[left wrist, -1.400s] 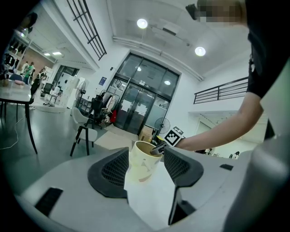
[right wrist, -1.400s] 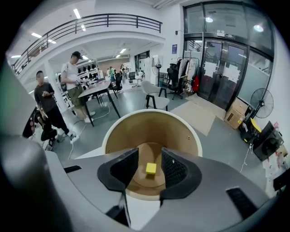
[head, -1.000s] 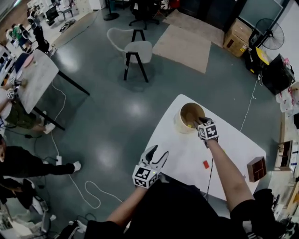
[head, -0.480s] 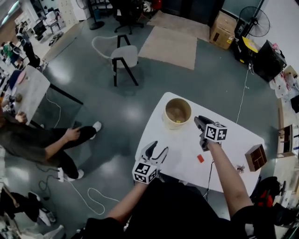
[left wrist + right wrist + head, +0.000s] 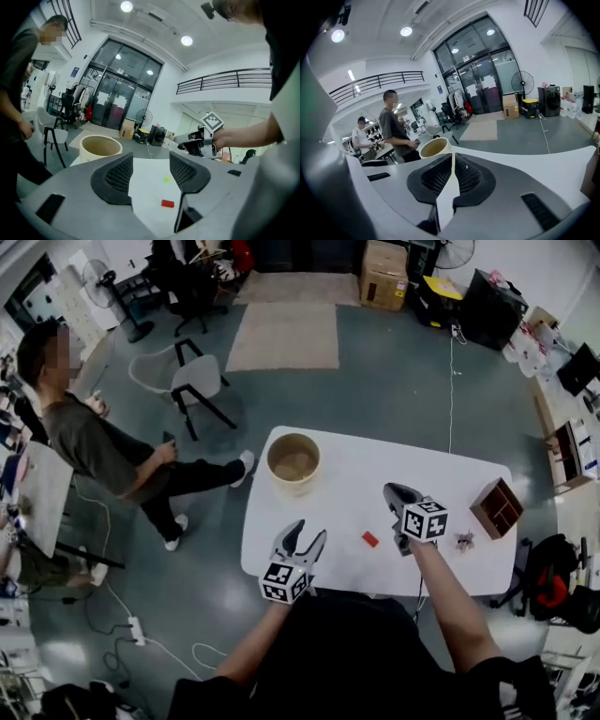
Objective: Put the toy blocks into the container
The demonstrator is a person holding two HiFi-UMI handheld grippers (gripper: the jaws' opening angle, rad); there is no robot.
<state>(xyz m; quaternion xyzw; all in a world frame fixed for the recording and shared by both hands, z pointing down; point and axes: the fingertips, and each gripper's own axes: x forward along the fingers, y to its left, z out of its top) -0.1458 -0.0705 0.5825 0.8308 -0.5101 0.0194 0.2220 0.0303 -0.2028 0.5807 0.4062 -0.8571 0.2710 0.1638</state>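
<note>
While floor (image 5: 394, 381) grey, white table (image 5: 356, 474) with container (image 5: 294, 484)

We see the tabletop (image 5: 356, 474) mostly bare in the middle, so passage is free there. The container (image 5: 293, 460) stands by its far left corner, a wooden box (image 5: 497, 507) at its right edge, a red block (image 5: 369, 539) near its near edge
</note>
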